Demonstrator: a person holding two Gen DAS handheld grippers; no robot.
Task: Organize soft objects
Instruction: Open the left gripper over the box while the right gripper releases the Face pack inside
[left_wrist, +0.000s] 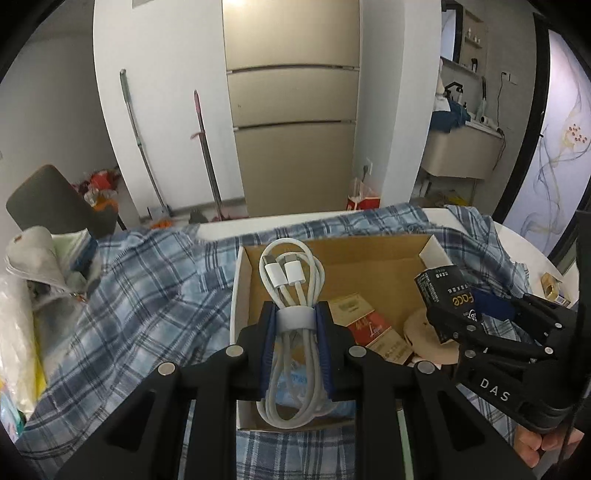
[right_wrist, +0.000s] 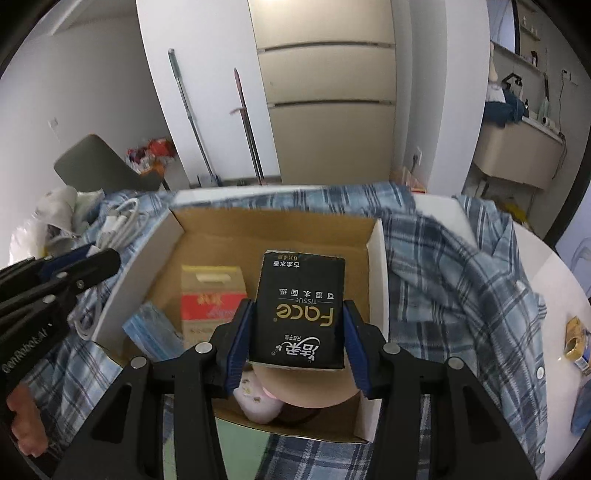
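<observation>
Your left wrist camera sat close above the box, looking steeply down along its fingers toward the fridge, with the right gripper at its right edge. Your right wrist camera looked the same way from just to the right, the left gripper at its left edge. Both views shared the box, the plaid cloth and the fridge.

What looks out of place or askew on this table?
The plaid shirt lies rumpled under and around the cardboard box rather than folded. Inside the box, the red-and-tan carton and blue packet lie at loose angles. Nothing looks spilled or damaged.
</observation>
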